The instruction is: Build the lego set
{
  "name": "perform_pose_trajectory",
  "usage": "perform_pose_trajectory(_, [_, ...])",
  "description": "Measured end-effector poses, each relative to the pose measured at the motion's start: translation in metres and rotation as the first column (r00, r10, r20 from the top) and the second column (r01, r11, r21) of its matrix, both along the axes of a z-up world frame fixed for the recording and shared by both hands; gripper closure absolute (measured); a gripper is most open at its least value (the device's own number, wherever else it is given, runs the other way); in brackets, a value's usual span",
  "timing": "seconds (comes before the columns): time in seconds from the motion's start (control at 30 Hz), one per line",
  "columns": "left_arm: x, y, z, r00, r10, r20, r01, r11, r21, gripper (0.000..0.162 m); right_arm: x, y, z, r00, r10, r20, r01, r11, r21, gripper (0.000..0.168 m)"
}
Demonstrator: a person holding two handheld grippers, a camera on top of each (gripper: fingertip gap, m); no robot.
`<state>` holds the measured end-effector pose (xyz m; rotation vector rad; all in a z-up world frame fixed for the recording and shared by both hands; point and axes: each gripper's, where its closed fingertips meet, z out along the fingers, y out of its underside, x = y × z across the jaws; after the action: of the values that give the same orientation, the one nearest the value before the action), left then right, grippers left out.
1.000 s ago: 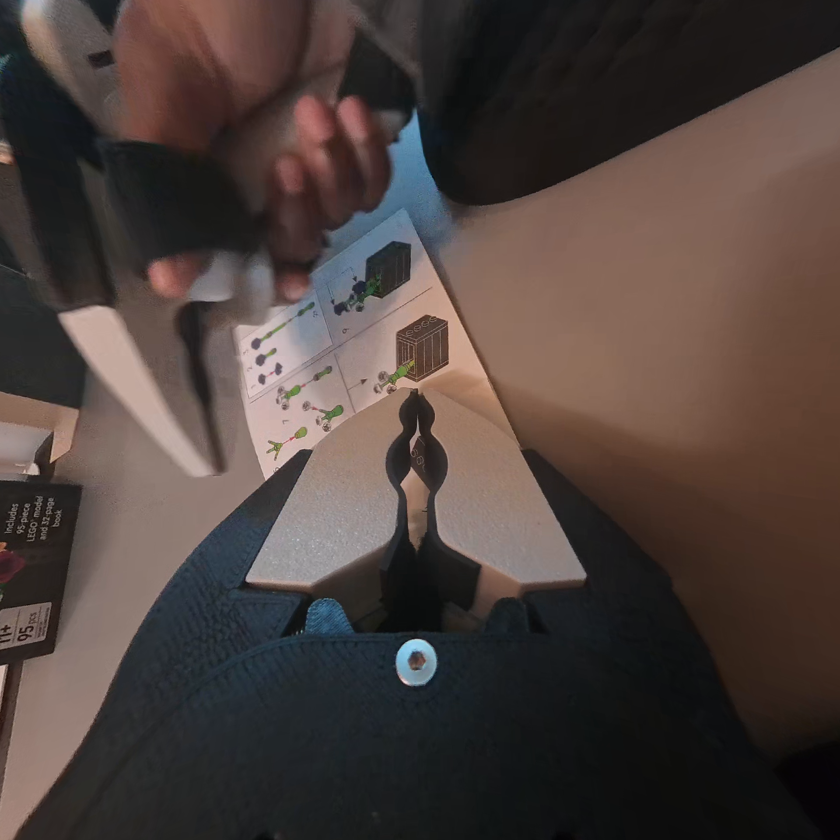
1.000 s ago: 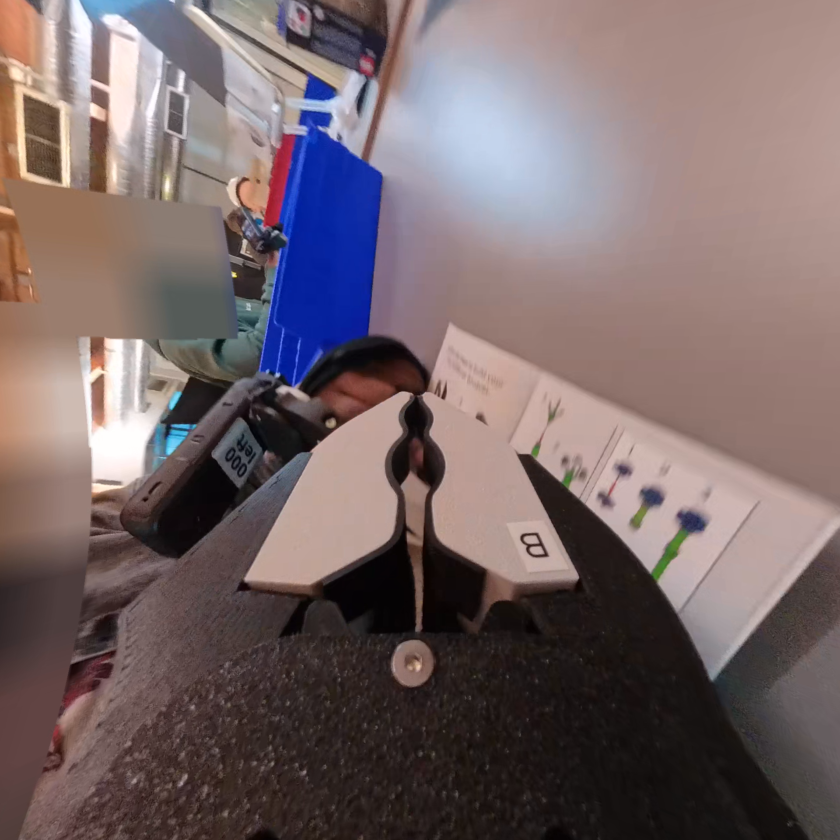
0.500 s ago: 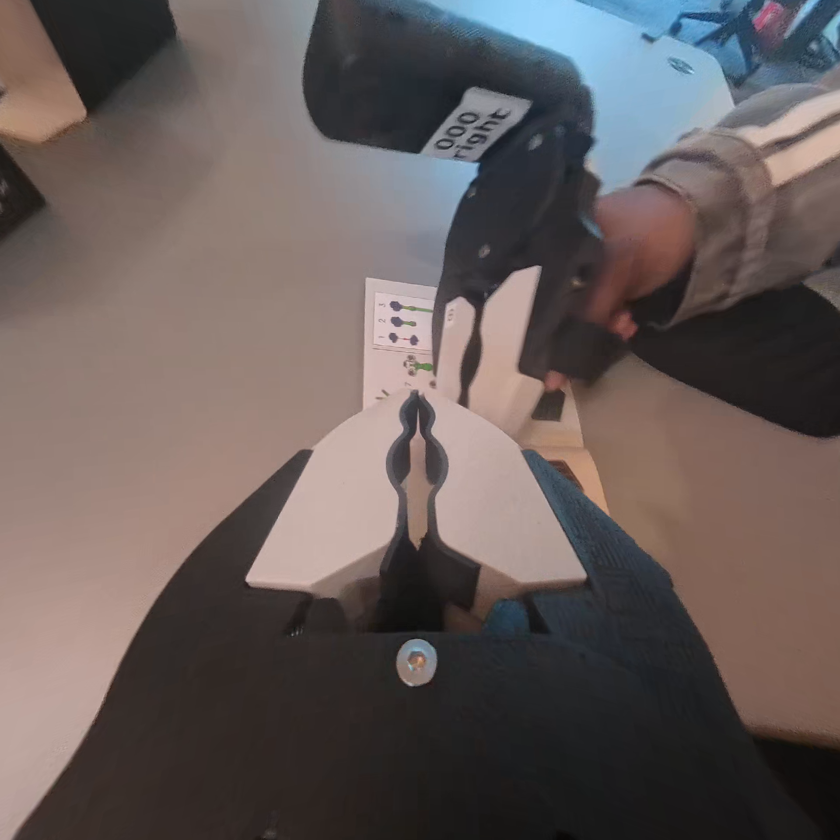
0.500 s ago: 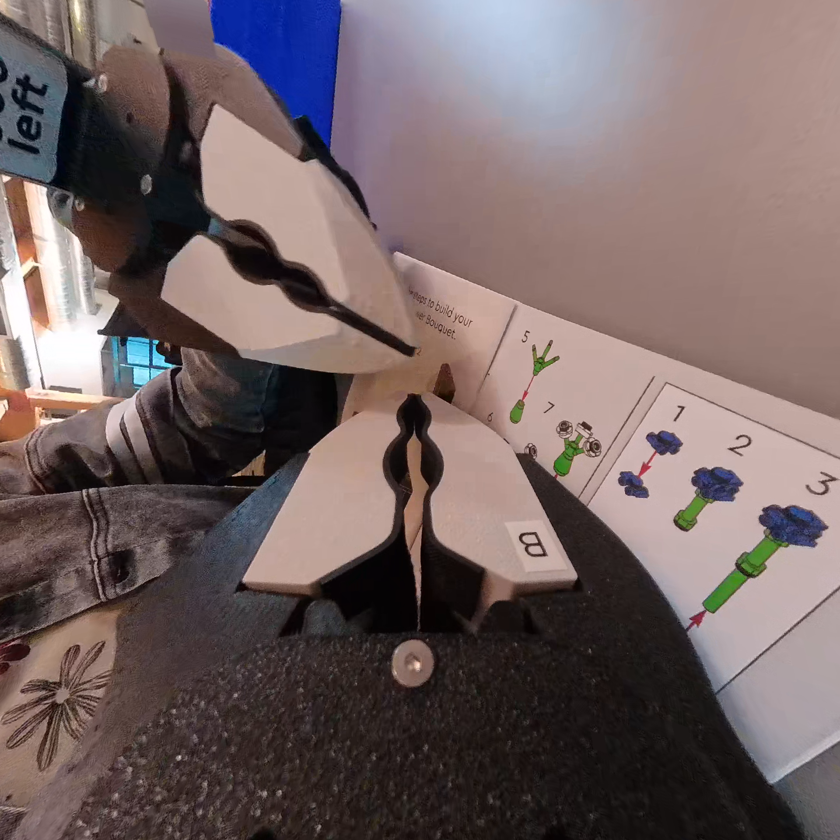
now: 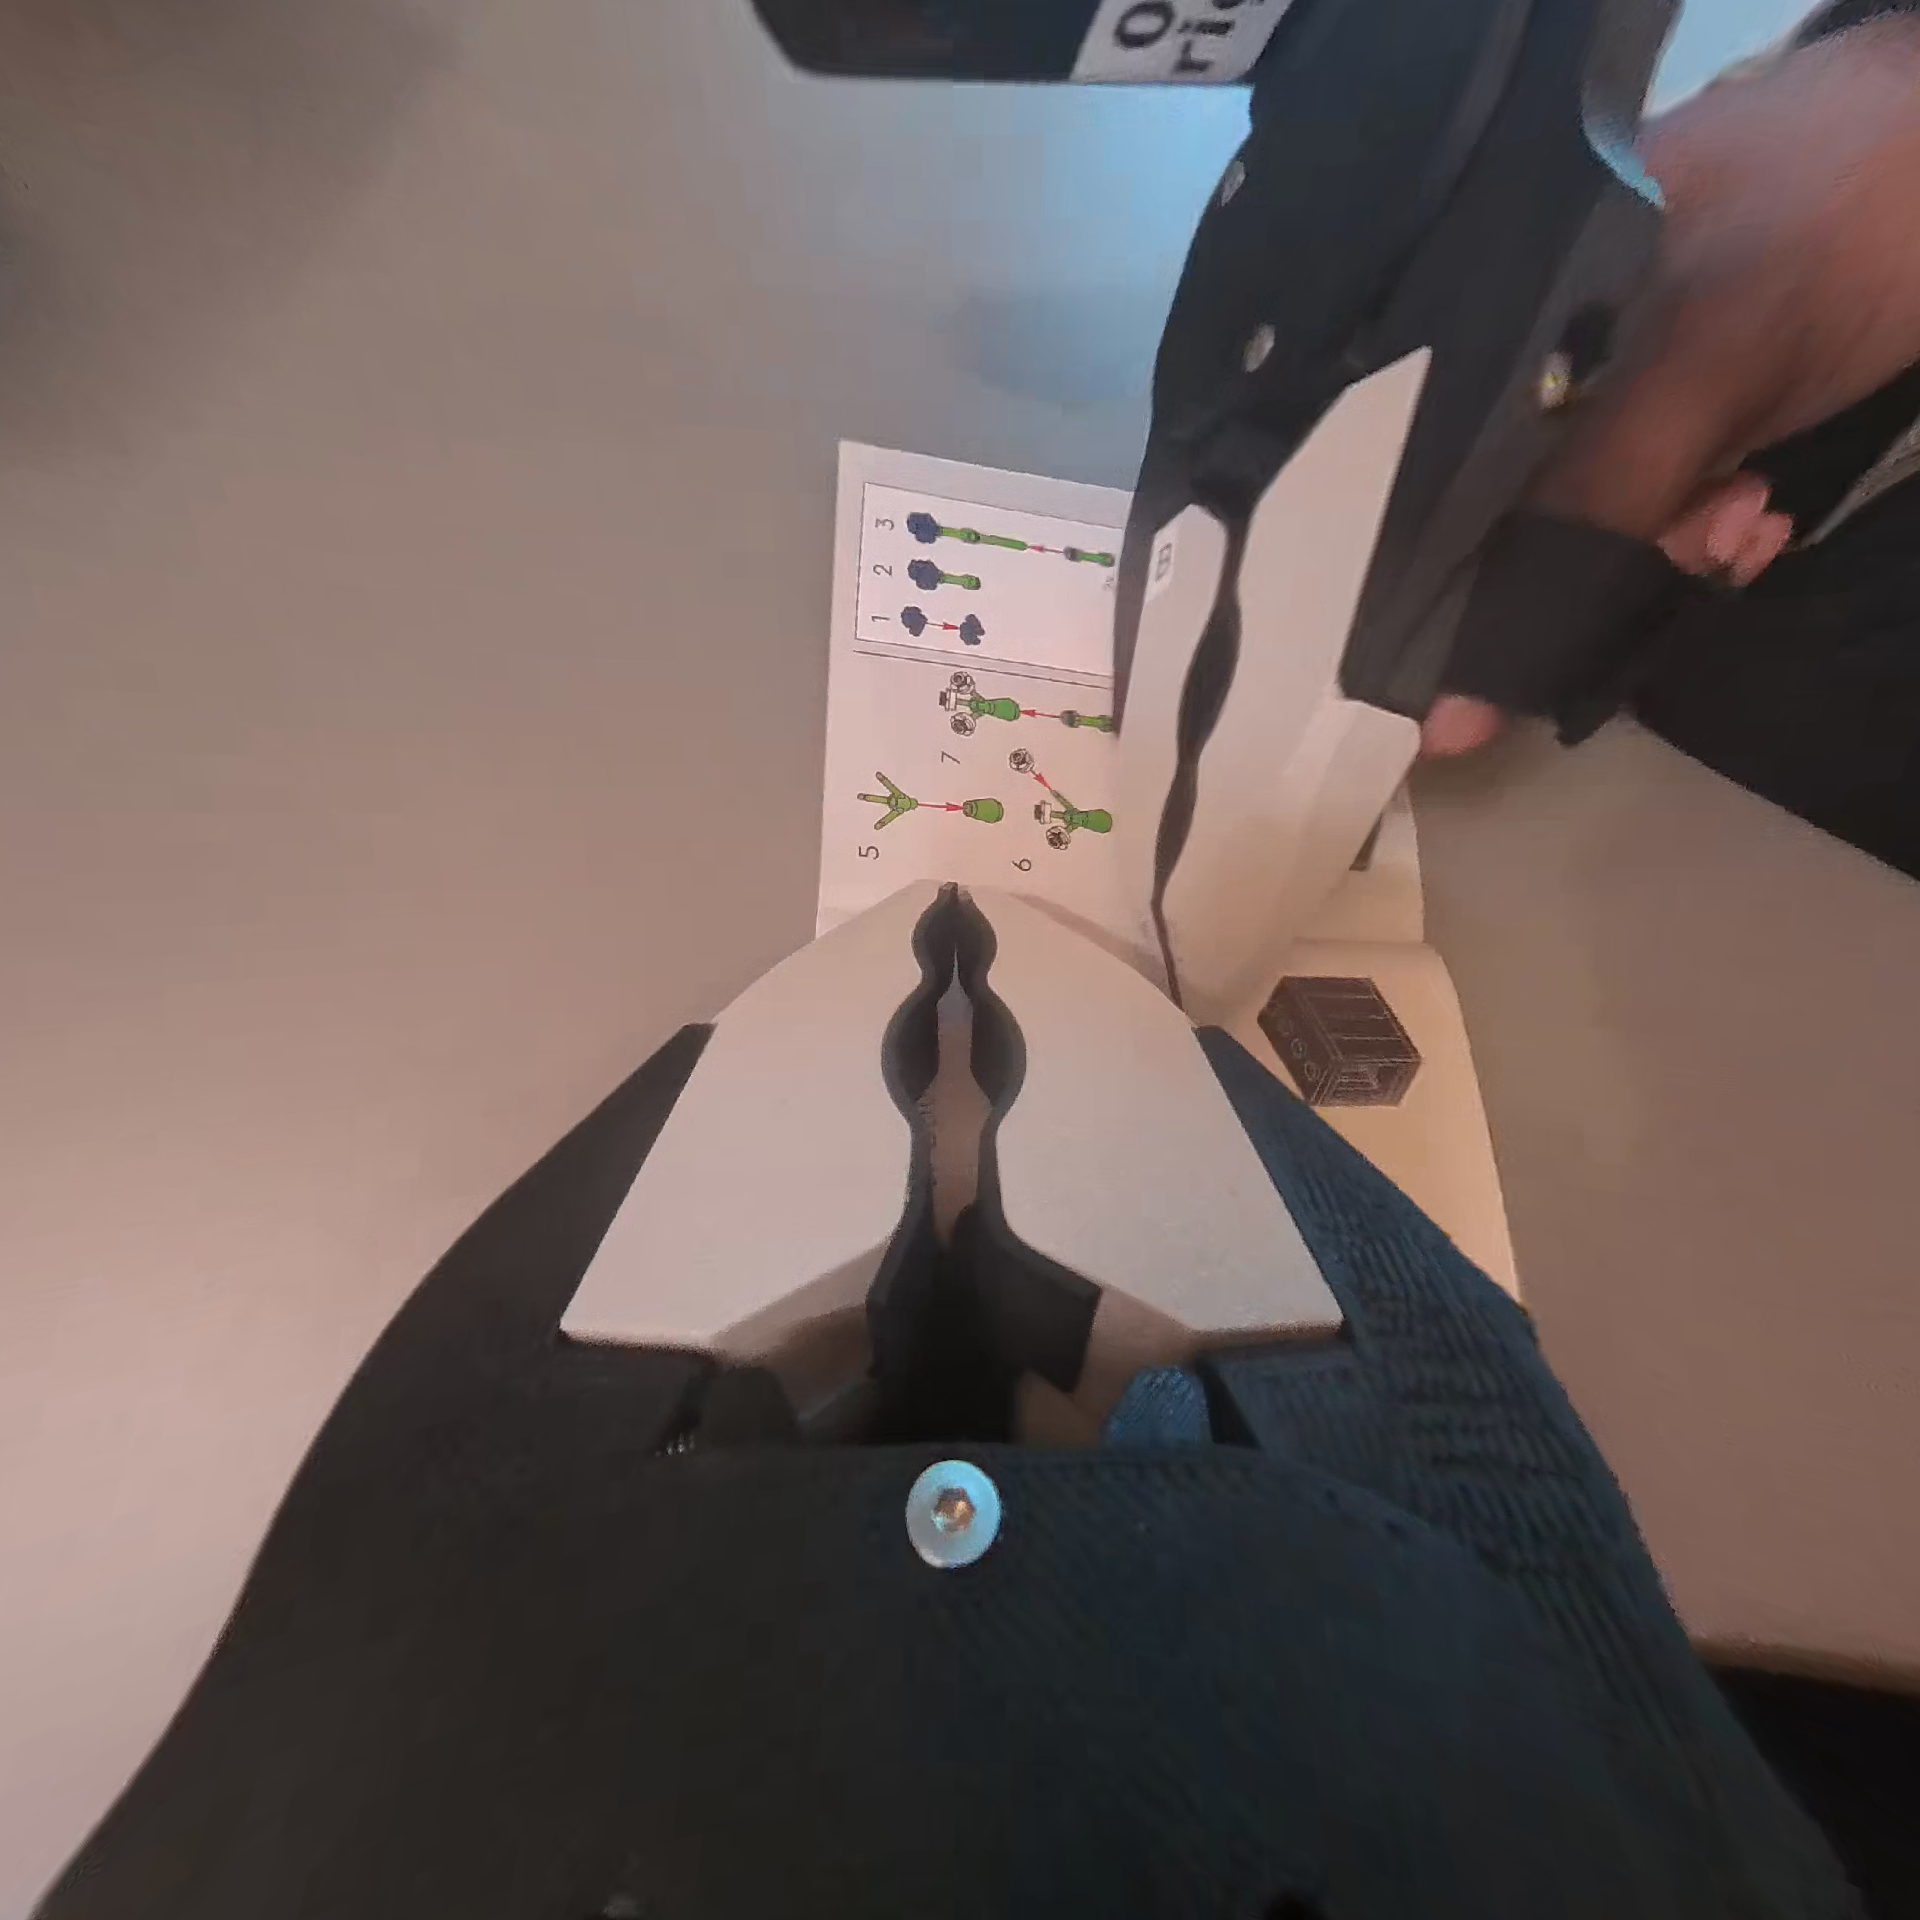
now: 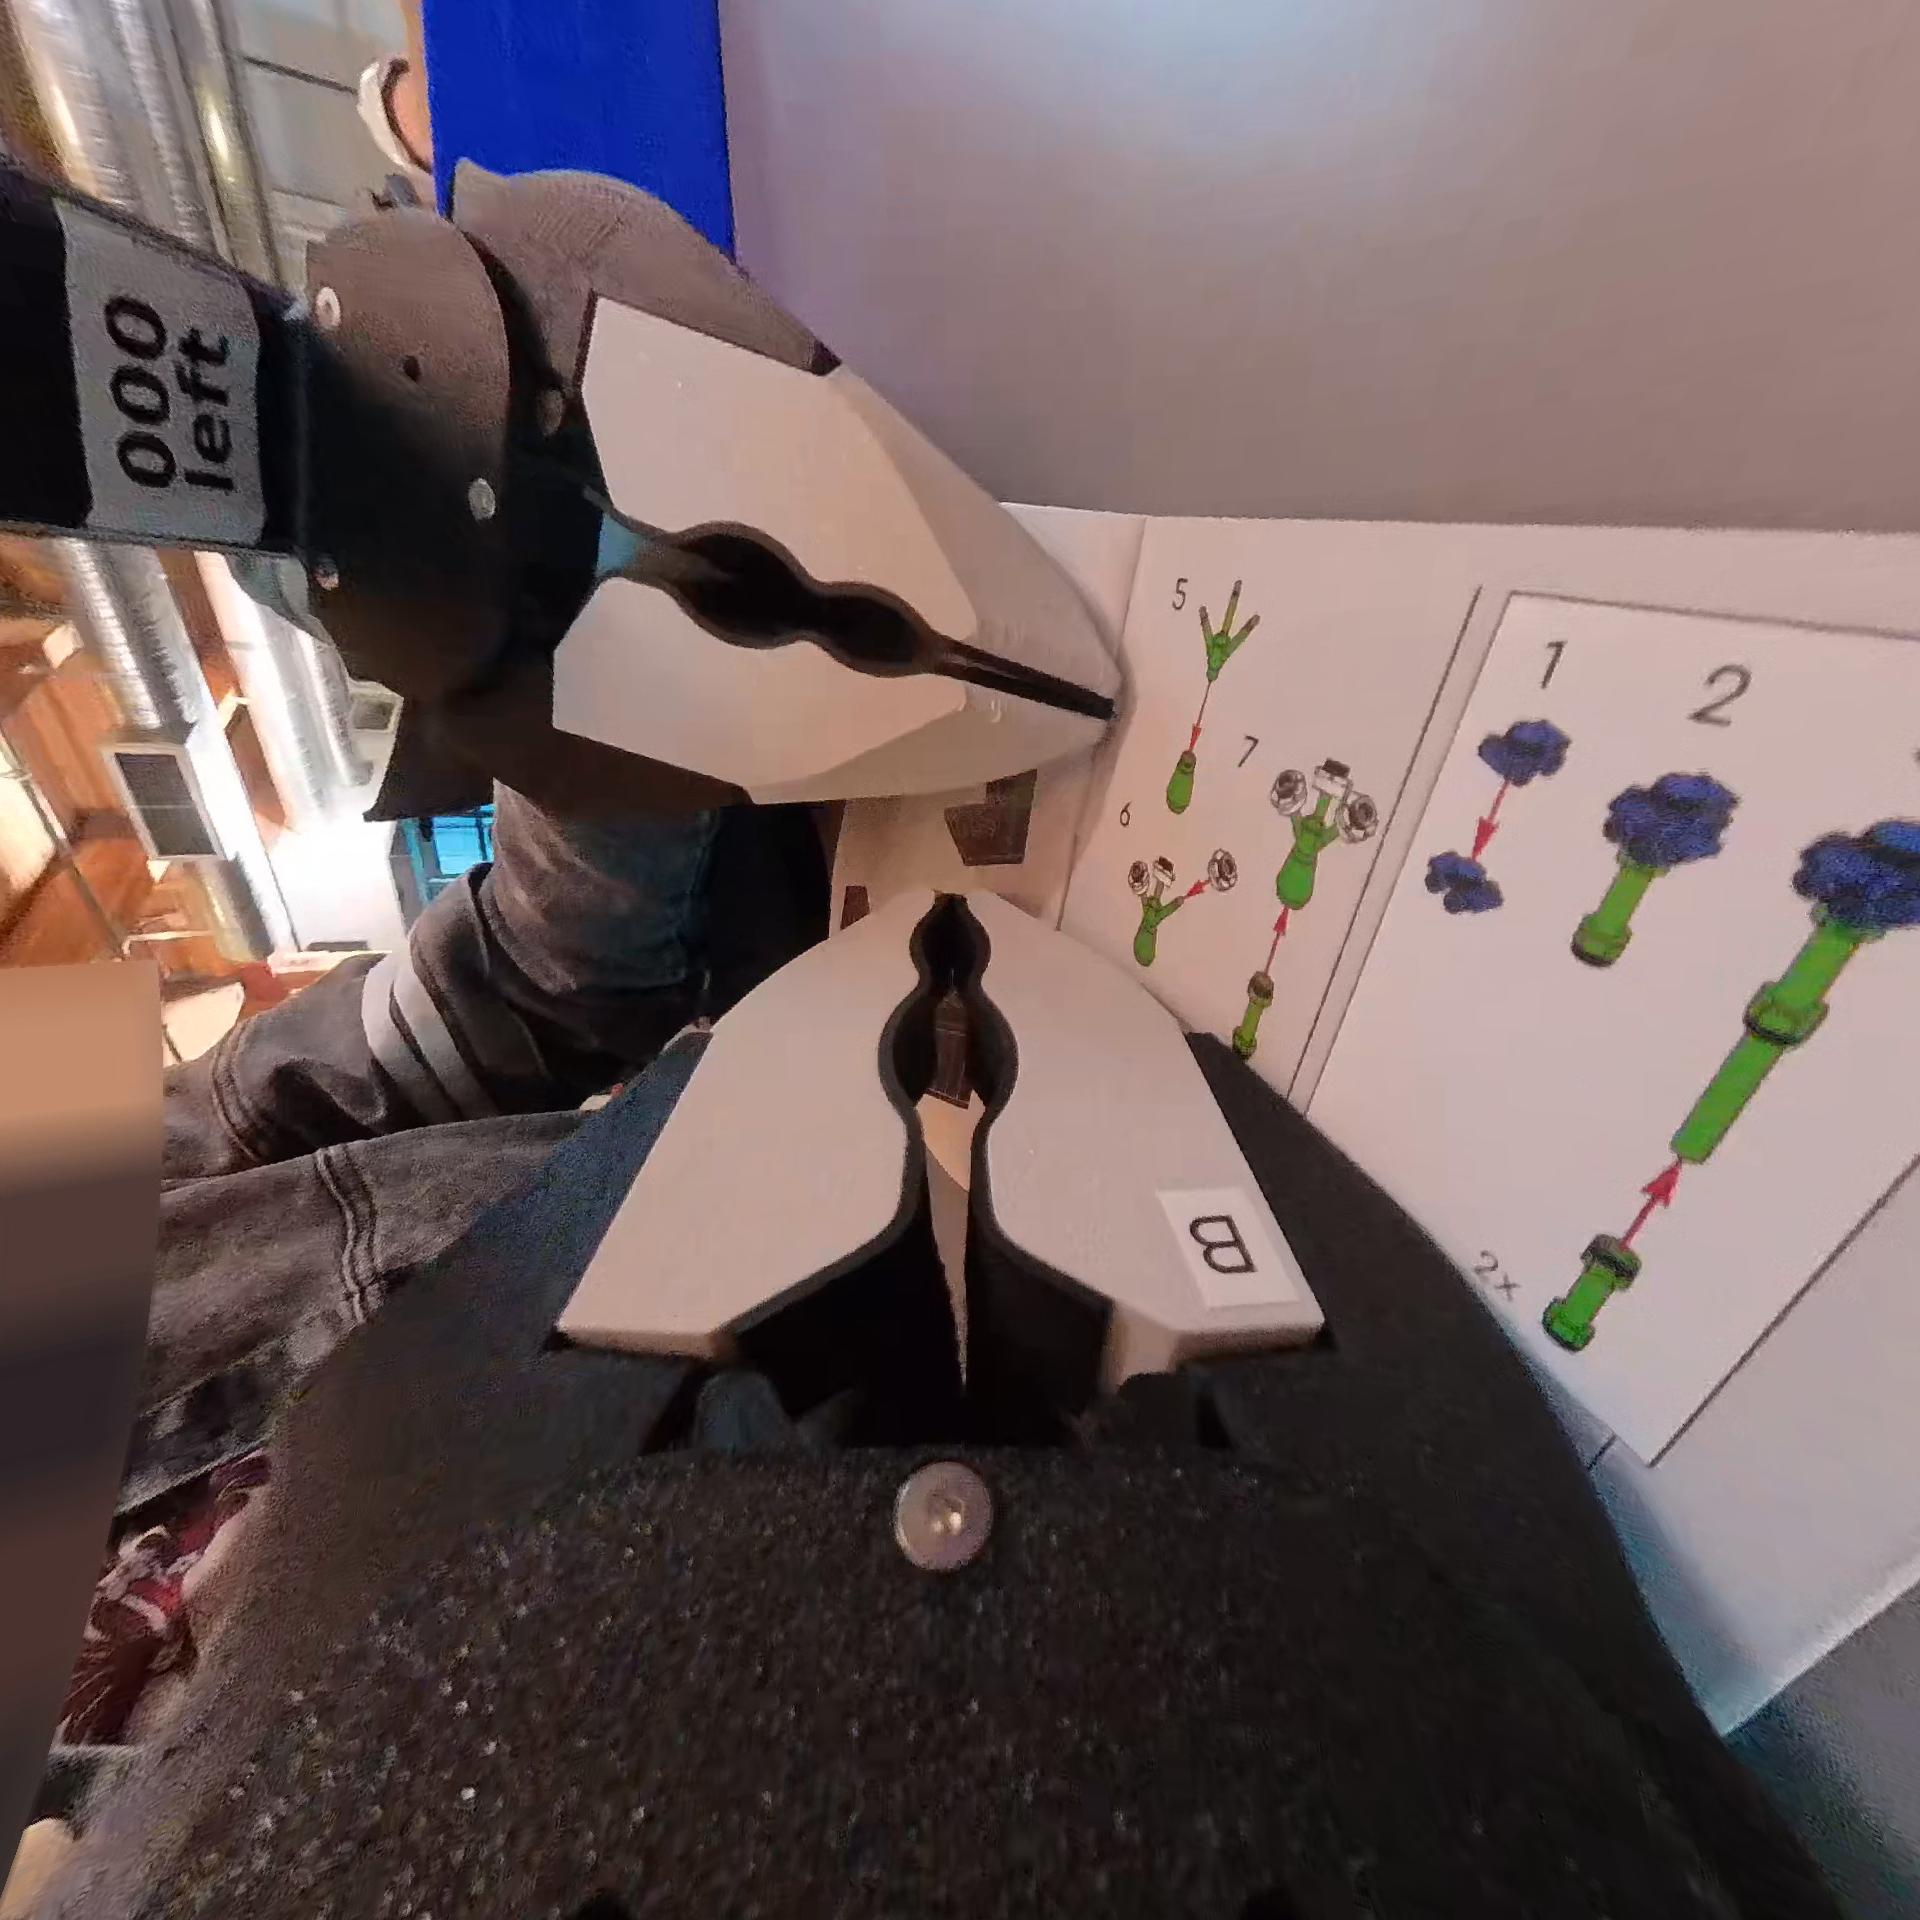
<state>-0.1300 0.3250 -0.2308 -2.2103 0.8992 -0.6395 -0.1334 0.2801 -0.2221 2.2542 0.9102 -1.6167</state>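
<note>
The open instruction booklet [image 5: 966,665] lies flat on the grey table [image 5: 416,623]. It shows pictures of green stems and blue flowers on one page and a black box on the other. My left gripper [image 5: 948,894] is shut, its tip touching the booklet's near edge. I cannot tell whether it pinches paper. My right gripper [image 5: 1166,966] is shut, tip down at the booklet's fold. In the right wrist view a thin white page edge runs between the right gripper's [image 6: 948,904] fingers. The left gripper [image 6: 1107,712] touches the booklet [image 6: 1662,935] there. No loose bricks show.
A person's hand [image 5: 1766,260] holds the right gripper at the upper right. The table's near edge [image 5: 1714,1652] is close on the right. In the right wrist view a dark sleeve [image 6: 416,1039] and a blue panel [image 6: 582,104] lie beyond the table [image 6: 1351,260]. The grippers' ends are close to 4 cm from one another.
Both grippers have swung round and come together over the booklet. The left tip now meets the page edge, and the right gripper has come down at the fold. Both stayed shut.
</note>
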Motion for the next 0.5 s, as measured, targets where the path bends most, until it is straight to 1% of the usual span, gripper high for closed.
perform_pose_trajectory(0.03, [0.002,-0.002,0.0,1.0,-0.011,0.012,0.011,1.0,-0.014,0.161,0.002,-0.003,-0.001,1.0,-0.02,0.008,0.02,1.0,0.01,0.168])
perform_pose_trajectory(0.17, [0.002,-0.003,0.0,0.999,-0.024,-0.023,0.025,0.999,0.028,0.161,0.009,-0.006,0.0,0.997,-0.07,0.014,0.07,0.997,-0.019,0.168])
perform_pose_trajectory(0.23, [0.003,-0.004,0.0,0.999,-0.032,-0.026,0.033,0.999,0.032,0.161,0.017,-0.014,-0.001,0.999,-0.036,0.039,0.037,0.999,-0.037,0.168])
perform_pose_trajectory(0.27, [0.003,-0.004,0.0,0.999,-0.034,-0.041,0.036,0.998,0.05,0.161,0.024,-0.021,-0.001,0.998,-0.009,0.061,0.014,0.997,-0.082,0.168])
perform_pose_trajectory(0.3, [0.003,-0.004,0.0,0.998,-0.036,-0.056,0.039,0.997,0.069,0.161,0.034,-0.035,-0.002,0.993,0.069,0.091,-0.059,0.992,-0.115,0.168])
perform_pose_trajectory(0.33, [0.003,-0.004,0.0,0.998,-0.035,-0.052,0.039,0.997,0.065,0.161,0.038,-0.044,-0.001,0.989,0.1,0.113,-0.084,0.987,-0.138,0.168])
perform_pose_trajectory(0.37, [0.003,-0.004,0.0,0.998,-0.038,-0.048,0.041,0.997,0.06,0.161,0.038,-0.044,-0.001,0.988,0.099,0.115,-0.083,0.987,-0.137,0.168])
perform_pose_trajectory(0.43, [0.003,-0.003,0.0,0.998,-0.037,-0.057,0.041,0.997,0.071,0.161,0.04,-0.045,-0.002,0.982,0.151,0.115,-0.137,0.983,-0.121,0.168])
perform_pose_trajectory(0.5, [0.003,-0.003,0.0,0.997,-0.036,-0.073,0.042,0.995,0.092,0.161,0.041,-0.046,-0.002,0.982,0.163,0.098,-0.154,0.984,-0.09,0.168])
